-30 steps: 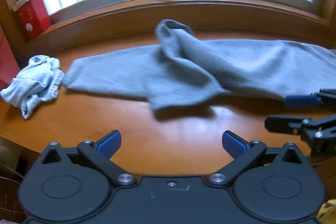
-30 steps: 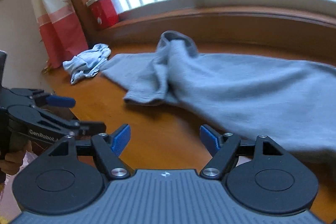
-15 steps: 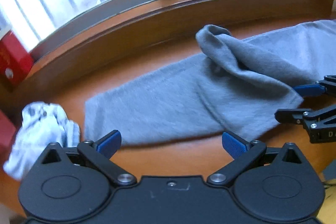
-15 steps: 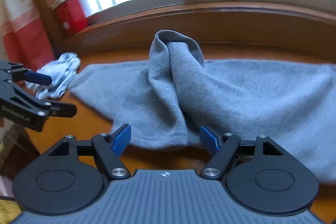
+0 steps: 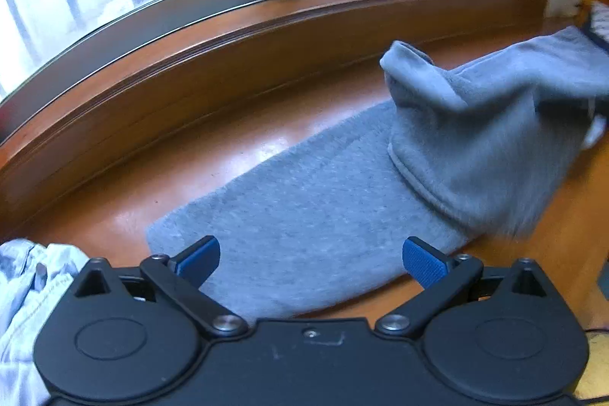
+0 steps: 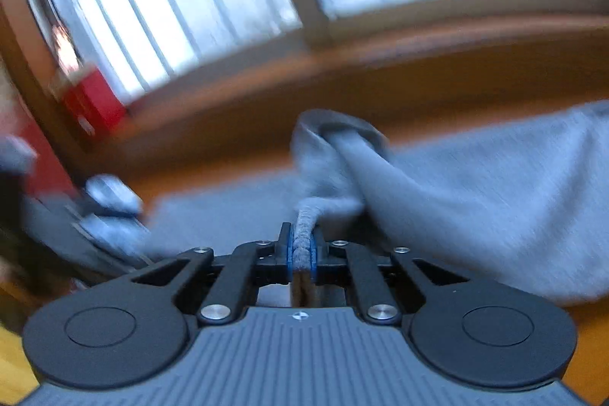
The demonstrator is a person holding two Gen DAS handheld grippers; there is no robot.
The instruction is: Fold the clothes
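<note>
Between blue pads [image 6: 291, 251], fuzzy grey garment [image 6: 475, 200]

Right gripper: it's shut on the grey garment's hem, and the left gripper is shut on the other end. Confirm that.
Half right. The right gripper is shut on the grey garment, as the right wrist view shows. The left gripper is not shut: the left wrist view shows its fingers spread wide above the flat end of the garment, holding nothing.

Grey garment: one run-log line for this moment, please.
right hand-held gripper: shut on grey garment hem | left hand-held gripper: open above flat end | garment: partly lifted
</note>
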